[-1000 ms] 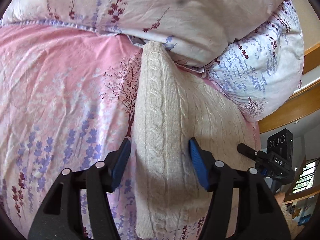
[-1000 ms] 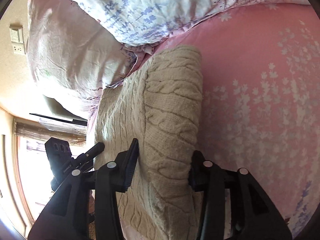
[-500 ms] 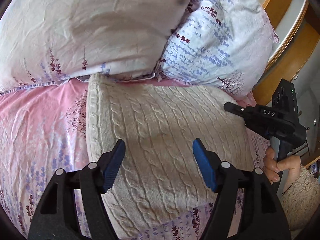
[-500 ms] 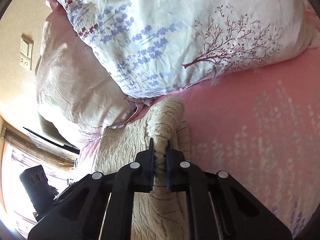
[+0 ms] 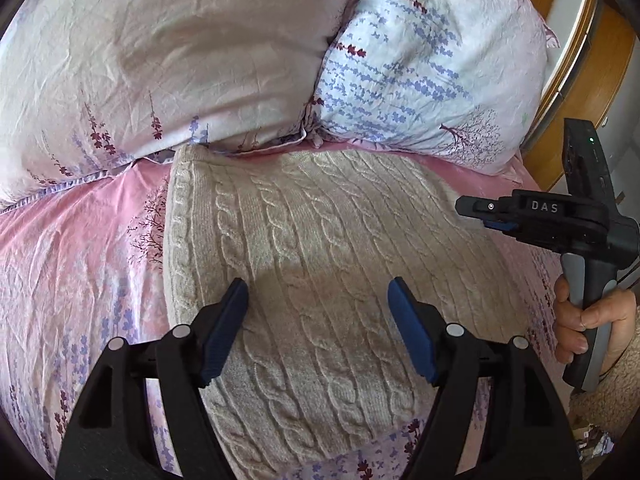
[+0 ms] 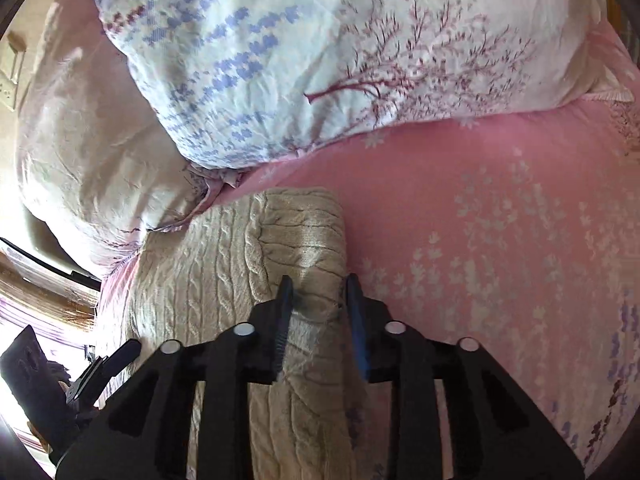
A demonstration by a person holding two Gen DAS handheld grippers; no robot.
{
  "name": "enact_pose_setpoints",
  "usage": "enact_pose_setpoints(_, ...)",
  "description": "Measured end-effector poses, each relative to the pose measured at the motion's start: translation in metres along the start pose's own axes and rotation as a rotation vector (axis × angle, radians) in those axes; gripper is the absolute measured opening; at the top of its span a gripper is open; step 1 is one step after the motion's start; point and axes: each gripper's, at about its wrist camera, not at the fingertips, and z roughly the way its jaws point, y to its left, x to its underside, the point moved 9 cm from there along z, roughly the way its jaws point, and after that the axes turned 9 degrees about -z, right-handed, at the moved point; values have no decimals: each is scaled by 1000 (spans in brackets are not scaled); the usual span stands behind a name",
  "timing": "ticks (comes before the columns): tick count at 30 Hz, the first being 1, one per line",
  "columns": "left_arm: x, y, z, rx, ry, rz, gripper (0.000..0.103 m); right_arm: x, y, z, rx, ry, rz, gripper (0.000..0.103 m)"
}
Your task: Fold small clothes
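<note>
The right gripper (image 6: pixel 316 286), jaws just spreading around the sweater (image 5: pixel 320 264) fold, could snag and drag it open; the left gripper (image 5: pixel 318 304) hangs spread wide.

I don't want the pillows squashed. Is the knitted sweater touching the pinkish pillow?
Touching. The left wrist view shows the sweater with its top corner tucked against the pinkish pillow at its lower seam, no gap.

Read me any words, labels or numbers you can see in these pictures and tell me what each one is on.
"DAS": white letters on the black body of the right gripper, seen from the left wrist view.
No other text is readable: the sweater, pillows and bedsheet carry only patterns, and the wall switch plate shows no legible marking.
</note>
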Motion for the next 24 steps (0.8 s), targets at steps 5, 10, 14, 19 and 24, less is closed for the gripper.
enact_pose_setpoints(5,8,9,-31,-44,-114,12,78,25,49,-34,9,-88,-229,50)
enact_pose_setpoints(10,26,26,-20,-100,-65,-17,78,62,67,-20,69,-38,-342,50)
enact_pose_setpoints(14,35,33,-8,-129,-22,-25,82,81,57,0,175,27,-365,51)
enact_pose_setpoints(19,46,51,14,-61,62,-161,86,88,53,3,230,18,-390,58)
enact_pose_setpoints(24,47,52,-5,-106,22,-136,85,81,53,-21,236,-4,-310,61)
